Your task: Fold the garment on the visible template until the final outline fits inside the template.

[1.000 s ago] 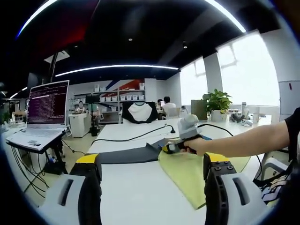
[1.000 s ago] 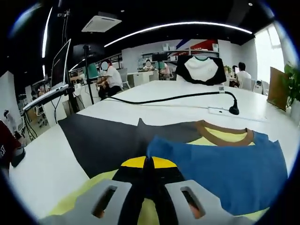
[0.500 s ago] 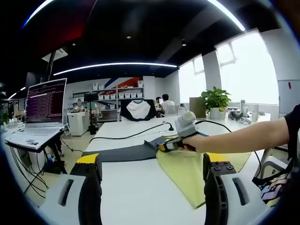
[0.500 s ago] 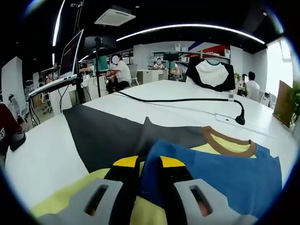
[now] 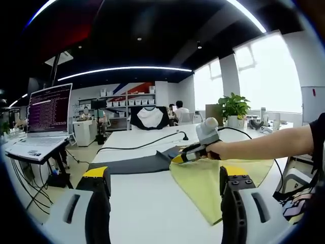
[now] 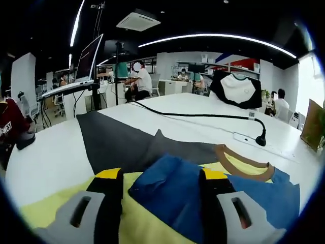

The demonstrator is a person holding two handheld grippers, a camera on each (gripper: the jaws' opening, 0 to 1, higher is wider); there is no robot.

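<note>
My right tool [image 6: 160,201] is spread over the blue sleeve [image 6: 170,190]. My left tool [image 5: 165,195] hangs spread above the tabletop [image 5: 147,213], near the yellow shirt [image 5: 208,183]

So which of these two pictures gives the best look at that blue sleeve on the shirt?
The right gripper view: the blue sleeve lies close up between that gripper's open jaws, folded over the yellow body. In the left gripper view the sleeve hides behind the right gripper, leaving mostly yellow fabric.
</note>
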